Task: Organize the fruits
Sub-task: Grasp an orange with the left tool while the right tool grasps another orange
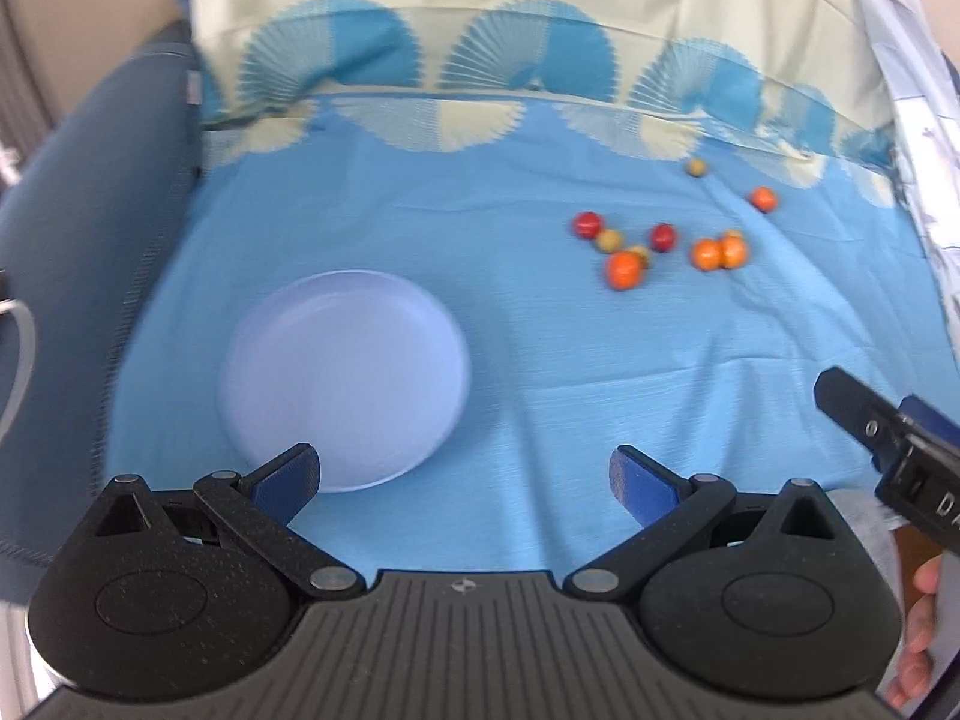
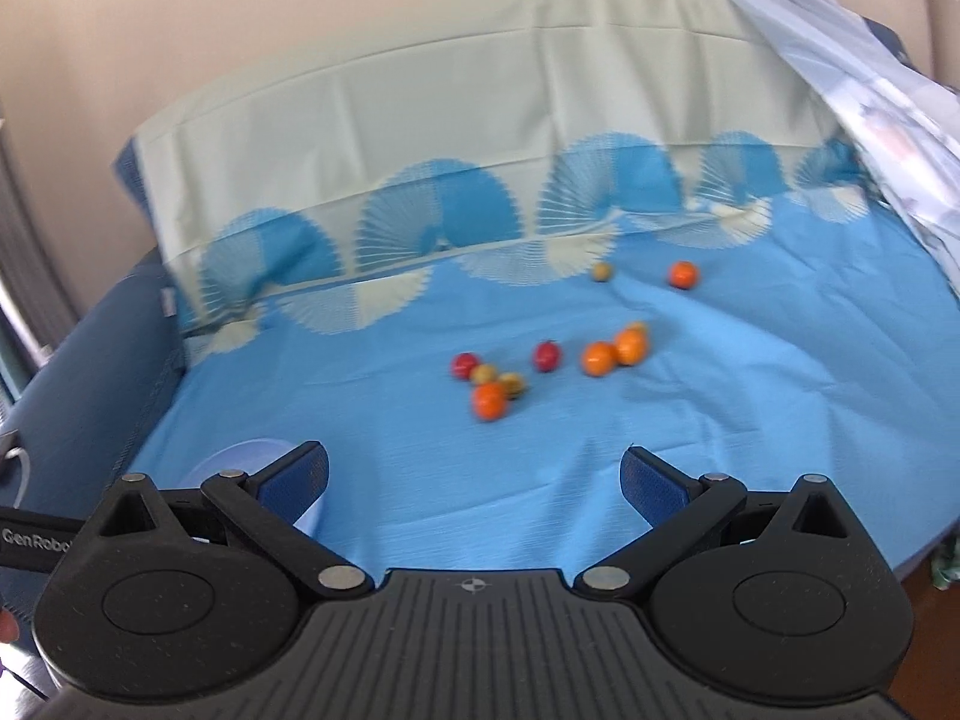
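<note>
Several small fruits lie loose on a blue cloth (image 1: 540,360): two red ones (image 1: 587,224) (image 2: 546,356), orange ones (image 1: 624,270) (image 2: 489,400) and yellowish ones (image 1: 696,167) (image 2: 602,271). A pale lilac plate (image 1: 345,381) lies bare to their left; only its edge (image 2: 240,459) shows in the right wrist view. My left gripper (image 1: 465,474) is open just in front of the plate, holding nothing. My right gripper (image 2: 474,477) is open above the cloth, well short of the fruits; its body (image 1: 888,438) shows at the right edge of the left wrist view.
The cloth climbs a backrest (image 2: 420,132) behind the fruits, with fan patterns along the fold. A dark blue cushion edge (image 1: 78,240) runs on the left. Light patterned fabric (image 2: 888,108) hangs at the right. A person's fingers (image 1: 918,630) grip the right tool.
</note>
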Tool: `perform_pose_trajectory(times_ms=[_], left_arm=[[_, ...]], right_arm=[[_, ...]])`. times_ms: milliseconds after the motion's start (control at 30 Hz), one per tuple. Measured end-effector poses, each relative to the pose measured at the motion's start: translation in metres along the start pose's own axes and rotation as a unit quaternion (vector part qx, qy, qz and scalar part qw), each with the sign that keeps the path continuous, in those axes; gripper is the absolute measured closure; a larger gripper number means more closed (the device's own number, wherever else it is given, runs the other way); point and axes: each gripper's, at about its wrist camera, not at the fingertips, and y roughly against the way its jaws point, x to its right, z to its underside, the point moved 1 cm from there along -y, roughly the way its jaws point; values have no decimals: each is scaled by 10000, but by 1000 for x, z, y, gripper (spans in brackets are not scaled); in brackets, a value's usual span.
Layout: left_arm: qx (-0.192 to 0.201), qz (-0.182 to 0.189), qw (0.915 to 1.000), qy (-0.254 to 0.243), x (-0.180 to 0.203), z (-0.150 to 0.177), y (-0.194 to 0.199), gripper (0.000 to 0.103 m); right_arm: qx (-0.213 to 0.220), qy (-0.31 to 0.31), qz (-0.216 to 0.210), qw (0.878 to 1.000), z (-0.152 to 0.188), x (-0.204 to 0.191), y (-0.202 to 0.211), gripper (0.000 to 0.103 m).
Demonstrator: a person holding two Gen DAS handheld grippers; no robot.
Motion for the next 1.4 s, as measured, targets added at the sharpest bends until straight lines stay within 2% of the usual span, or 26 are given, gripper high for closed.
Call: perform_pose_trajectory(times_ms=[167,400,700,867,1033,1100,1167,1200,1233,1267,1333,1400], left_arm=[[-164,101,9995,-250,32,-28,-38,0],[-258,385,9984,-313,68,-77,-111,0],[-751,486,9930,-768,122,-116,-215,0],[-987,519,9913,-699,137,-131,-257,1],[-1128,650,9904,-461,138,-145,-280,11],[-1187,695,9895,-435,138,-146,-284,31],[-1239,906,9873,-400,138,-145,-287,46],[-1216,976,9870,-392,138,-144,-285,56],[-1194,1049,9863,-435,140,-143,-284,63],[-1168,1071,9862,-481,141,-142,-280,66],[-1064,1098,9866,-565,143,-140,-275,69],[-1032,1146,9864,-575,141,-136,-270,69]], right_arm=[[-35,-224,322,9992,-8,38,-24,0],[91,-136,850,9962,-20,86,-73,0],[-239,79,1111,9935,-32,129,-187,1],[-273,510,1277,9901,-42,145,-253,1],[-527,660,1117,9901,-44,153,-306,1],[-556,668,1070,9904,-44,151,-319,2],[-512,662,1002,9914,-45,149,-327,4],[-523,666,946,9919,-46,147,-329,9],[-574,697,854,9923,-46,144,-332,20],[-554,771,805,9922,-45,141,-333,24],[-431,1002,562,9924,-42,133,-328,64],[-438,1005,598,9922,-41,130,-321,64]])
